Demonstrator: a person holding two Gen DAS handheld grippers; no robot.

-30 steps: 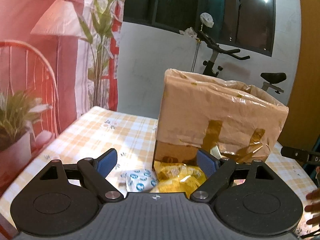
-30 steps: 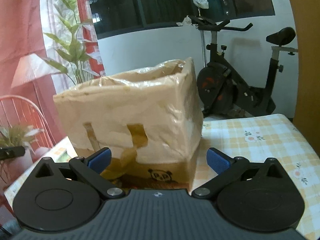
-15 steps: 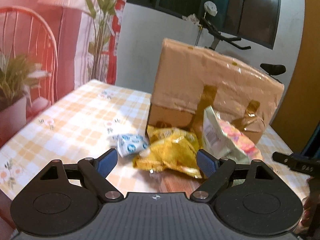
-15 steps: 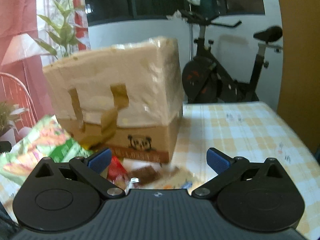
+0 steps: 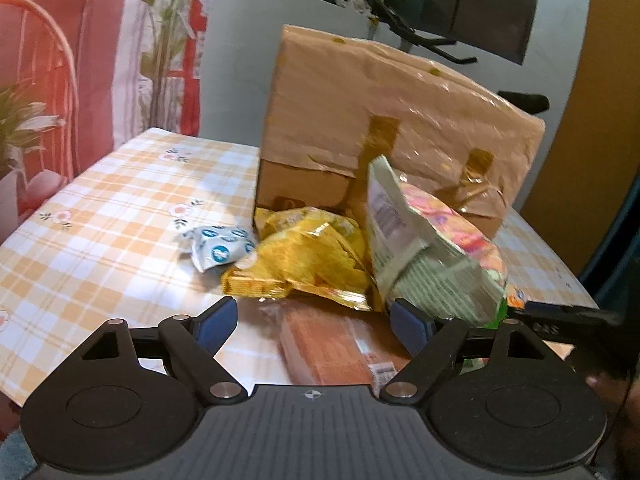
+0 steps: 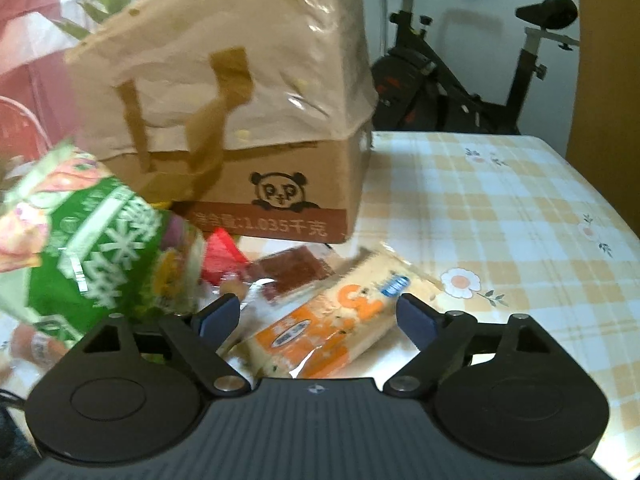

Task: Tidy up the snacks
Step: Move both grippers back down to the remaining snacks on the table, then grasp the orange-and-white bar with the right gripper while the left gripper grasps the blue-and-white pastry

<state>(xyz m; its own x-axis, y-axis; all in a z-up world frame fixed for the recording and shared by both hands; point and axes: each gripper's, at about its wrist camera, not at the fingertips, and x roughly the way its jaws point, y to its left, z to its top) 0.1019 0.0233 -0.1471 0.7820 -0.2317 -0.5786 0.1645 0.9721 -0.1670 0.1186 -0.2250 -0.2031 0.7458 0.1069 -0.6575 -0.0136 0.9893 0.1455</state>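
Snacks lie heaped on the counter against the cardboard box. Right gripper: fingers wide but just been closing, nothing pinched; orange cracker pack lies between and beneath them. Left gripper: fingers wide, empty, above an orange-brown wrapped bar. Just beyond, a yellow crinkled bag, then a green-and-white bag leaning on it; small blue-and-white packet to the left. Exercise bike behind the counter.

Black gripper — blue-padded jaws, silver pivot screws
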